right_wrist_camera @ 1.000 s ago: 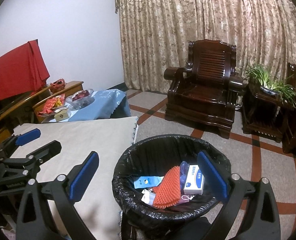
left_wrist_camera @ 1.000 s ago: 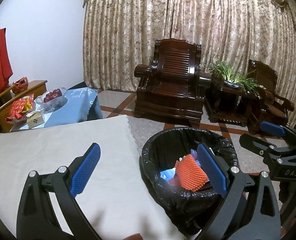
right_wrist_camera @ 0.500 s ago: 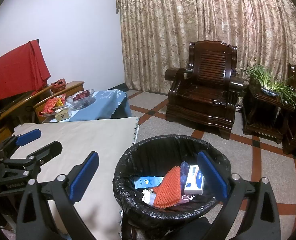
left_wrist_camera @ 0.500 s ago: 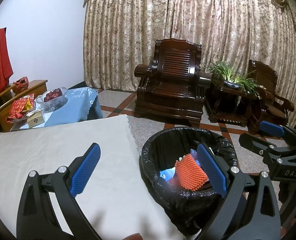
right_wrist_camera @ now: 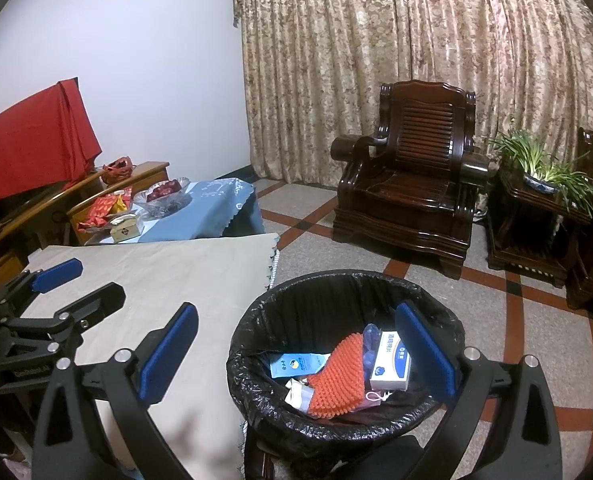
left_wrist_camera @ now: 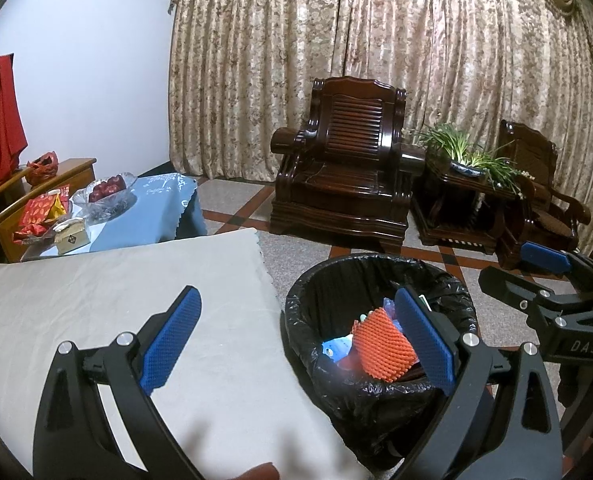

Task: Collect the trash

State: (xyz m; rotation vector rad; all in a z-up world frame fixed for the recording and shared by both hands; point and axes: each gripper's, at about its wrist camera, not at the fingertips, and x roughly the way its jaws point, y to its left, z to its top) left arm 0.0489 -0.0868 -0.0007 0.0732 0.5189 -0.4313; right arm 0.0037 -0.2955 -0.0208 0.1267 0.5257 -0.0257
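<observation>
Left wrist view: my left gripper (left_wrist_camera: 296, 340) hangs with jaws spread wide, nothing between blue pads, over near edge of beige cloth-covered table (left_wrist_camera: 96, 300) and black-lined trash bin (left_wrist_camera: 448, 284). Right wrist view: my right gripper (right_wrist_camera: 296, 344) likewise released and empty, above bin (right_wrist_camera: 336, 284). Bin stands on floor just right of table. Inside bin: orange foam net (right_wrist_camera: 338, 372), white-blue carton (right_wrist_camera: 390, 360), light blue packet (right_wrist_camera: 296, 364). Far: dark wooden armchair (right_wrist_camera: 408, 192), blue-clothed side table with fruit bowl (right_wrist_camera: 164, 196).
</observation>
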